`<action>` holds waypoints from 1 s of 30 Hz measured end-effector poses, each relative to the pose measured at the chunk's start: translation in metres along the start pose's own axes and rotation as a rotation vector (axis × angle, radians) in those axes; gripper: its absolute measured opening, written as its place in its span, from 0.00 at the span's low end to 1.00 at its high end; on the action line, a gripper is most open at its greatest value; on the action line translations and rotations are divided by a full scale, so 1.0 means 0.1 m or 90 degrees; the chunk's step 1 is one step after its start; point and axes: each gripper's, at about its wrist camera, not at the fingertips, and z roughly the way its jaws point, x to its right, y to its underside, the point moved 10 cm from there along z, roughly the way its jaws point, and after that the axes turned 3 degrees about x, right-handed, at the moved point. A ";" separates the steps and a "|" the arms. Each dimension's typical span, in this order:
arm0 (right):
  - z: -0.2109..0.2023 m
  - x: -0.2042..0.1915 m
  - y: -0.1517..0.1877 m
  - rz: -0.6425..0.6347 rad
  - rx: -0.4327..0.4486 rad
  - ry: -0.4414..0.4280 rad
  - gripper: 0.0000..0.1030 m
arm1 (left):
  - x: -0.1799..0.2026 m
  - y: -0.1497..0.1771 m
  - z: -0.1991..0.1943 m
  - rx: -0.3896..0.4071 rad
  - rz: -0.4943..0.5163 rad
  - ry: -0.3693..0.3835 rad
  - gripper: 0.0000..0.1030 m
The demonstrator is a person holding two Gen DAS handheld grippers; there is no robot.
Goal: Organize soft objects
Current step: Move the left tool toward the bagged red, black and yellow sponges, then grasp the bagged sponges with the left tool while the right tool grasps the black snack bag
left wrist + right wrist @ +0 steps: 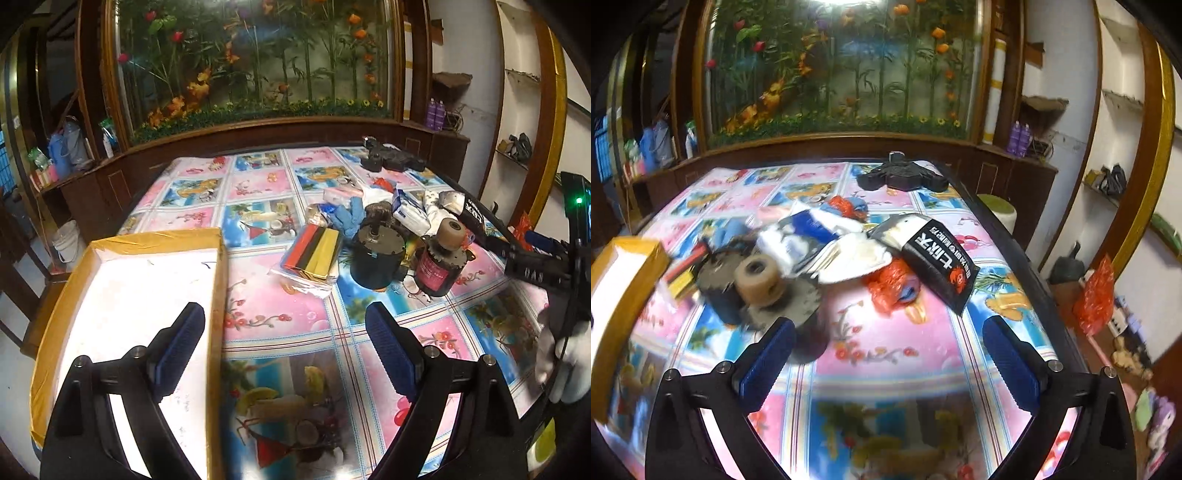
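— What does your left wrist view show?
— Your left gripper (284, 325) sits low in the frame, its blue pads spread wide with nothing between them. Its left finger hangs over the yellow-rimmed box (218, 280) at lower left. The soft things lie in a heap at center right on the patterned tablecloth (280, 317): blue gloves (349, 214), a tissue pack (408, 210), beside two motors (375, 258).

— And your right wrist view?
— Your right gripper (888, 341) is equally wide apart and holds nothing. Above it, mid-frame, lie a black packet (940, 266) and an orange bag (890, 284), touching. The blurred box edge (624, 288) is at far left.
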 end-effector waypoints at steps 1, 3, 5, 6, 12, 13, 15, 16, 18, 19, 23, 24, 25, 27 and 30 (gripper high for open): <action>0.05 0.08 -0.03 0.012 0.004 0.005 0.97 | 0.03 -0.03 0.06 -0.007 0.006 0.010 0.85; 0.16 0.22 -0.07 0.026 0.011 0.019 0.97 | 0.05 -0.05 0.14 -0.011 0.021 0.014 0.85; 0.20 0.39 -0.06 0.048 0.018 0.030 0.97 | 0.06 -0.11 0.30 -0.021 0.036 0.006 0.85; 0.23 0.44 -0.05 0.062 0.017 0.031 0.97 | 0.07 -0.12 0.38 -0.032 0.042 0.012 0.85; 0.31 0.52 0.01 0.110 0.004 0.006 0.98 | 0.16 -0.15 0.89 -0.106 0.080 0.056 0.85; 0.32 0.51 0.02 0.110 0.000 -0.001 0.98 | 0.18 -0.16 0.94 -0.112 0.091 0.059 0.85; 0.34 0.50 0.01 0.108 -0.007 -0.009 0.98 | 0.21 -0.19 1.03 -0.120 0.108 0.055 0.85; 0.34 0.50 0.01 0.108 -0.009 -0.013 0.98 | 0.21 -0.19 1.08 -0.127 0.110 0.056 0.85; 0.34 0.52 0.01 0.113 -0.010 -0.019 0.98 | 0.21 -0.21 1.19 -0.140 0.107 0.064 0.85; 0.34 0.52 0.01 0.117 -0.010 -0.019 0.98 | 0.21 -0.21 1.23 -0.146 0.105 0.069 0.85; 0.38 0.59 0.03 0.140 -0.018 -0.017 0.98 | 0.26 -0.13 1.36 -0.174 0.095 0.103 0.66; 0.39 0.61 0.04 0.145 -0.022 -0.016 0.98 | 0.29 -0.10 1.39 -0.187 0.090 0.115 0.45; 0.42 0.62 0.05 0.150 -0.027 -0.014 0.98 | 0.29 -0.07 1.39 -0.195 0.078 0.123 0.44; 0.45 0.65 0.07 0.160 -0.037 -0.015 0.98 | 0.28 -0.09 1.36 -0.183 0.064 0.128 0.40; 0.47 0.67 0.08 0.165 -0.043 -0.010 0.98 | 0.20 -0.11 1.25 -0.167 0.027 0.126 0.40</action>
